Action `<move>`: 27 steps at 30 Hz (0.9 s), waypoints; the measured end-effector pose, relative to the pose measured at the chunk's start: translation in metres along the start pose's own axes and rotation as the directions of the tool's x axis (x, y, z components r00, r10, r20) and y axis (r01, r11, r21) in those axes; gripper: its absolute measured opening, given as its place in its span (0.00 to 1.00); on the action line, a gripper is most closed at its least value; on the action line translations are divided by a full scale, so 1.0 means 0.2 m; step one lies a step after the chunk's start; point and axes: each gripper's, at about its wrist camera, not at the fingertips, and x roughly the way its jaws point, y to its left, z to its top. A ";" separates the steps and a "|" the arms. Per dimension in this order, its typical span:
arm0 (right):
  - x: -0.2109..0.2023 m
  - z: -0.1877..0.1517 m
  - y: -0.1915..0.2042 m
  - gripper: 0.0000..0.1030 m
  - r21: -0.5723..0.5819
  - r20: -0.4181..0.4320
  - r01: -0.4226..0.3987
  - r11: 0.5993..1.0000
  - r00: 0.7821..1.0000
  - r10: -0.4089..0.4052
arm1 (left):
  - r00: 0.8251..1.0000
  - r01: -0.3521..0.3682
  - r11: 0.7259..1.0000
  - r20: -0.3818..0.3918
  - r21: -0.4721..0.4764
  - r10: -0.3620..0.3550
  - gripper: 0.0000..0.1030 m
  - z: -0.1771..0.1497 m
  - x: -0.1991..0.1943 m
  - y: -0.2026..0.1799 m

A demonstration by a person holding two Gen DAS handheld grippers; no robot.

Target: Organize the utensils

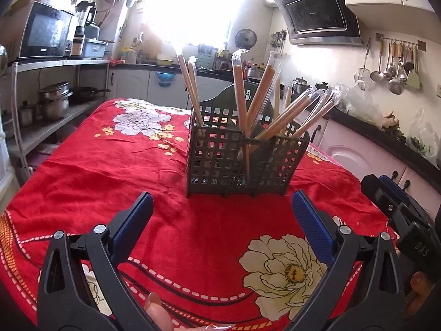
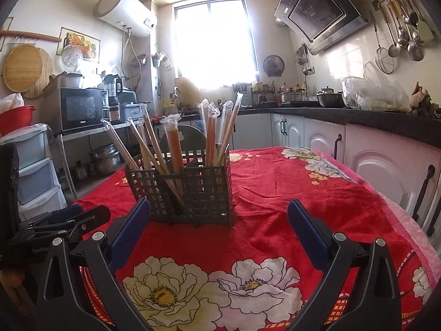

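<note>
- Several wrapped chopsticks stand upright or lean in a dark lattice caddy, sorted across its compartments, mid-table on a red floral cloth.
- Left gripper hangs just short of the caddy, jaws spread, holding nothing.
- Right gripper likewise spread and empty, likely because no utensil lies loose.

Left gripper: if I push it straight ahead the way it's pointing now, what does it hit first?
Most likely the utensil basket. The left gripper is open and empty, with only bare red tablecloth between its fingertips and the basket's front wall. Depth is unclear in the fisheye view, so advance slowly.
</note>
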 end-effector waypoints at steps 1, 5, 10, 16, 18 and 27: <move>0.00 0.00 0.00 0.94 -0.003 -0.001 -0.001 1.000 1.000 0.001 | 1.000 0.000 1.000 -0.002 -0.002 0.000 0.90 0.00 0.00 0.00; 0.00 -0.01 0.01 0.94 -0.005 0.000 0.000 1.000 1.000 0.000 | 1.000 0.000 1.000 -0.004 -0.019 0.000 0.90 0.00 0.00 0.02; -0.01 -0.01 0.02 0.94 0.002 0.001 0.003 1.000 1.000 -0.003 | 1.000 -0.003 1.000 0.001 -0.024 0.003 0.90 0.00 0.00 0.03; -0.01 -0.01 0.02 0.94 0.002 0.001 0.003 1.000 1.000 -0.003 | 1.000 -0.002 1.000 0.002 -0.024 0.002 0.90 -0.01 0.00 0.02; -0.01 -0.01 0.02 0.94 0.003 0.002 0.003 1.000 1.000 -0.003 | 1.000 -0.002 1.000 0.003 -0.023 0.002 0.90 -0.01 0.00 0.02; -0.01 -0.01 0.02 0.94 0.005 0.000 0.005 1.000 1.000 -0.005 | 1.000 -0.003 1.000 0.003 -0.025 0.003 0.90 -0.01 0.00 0.02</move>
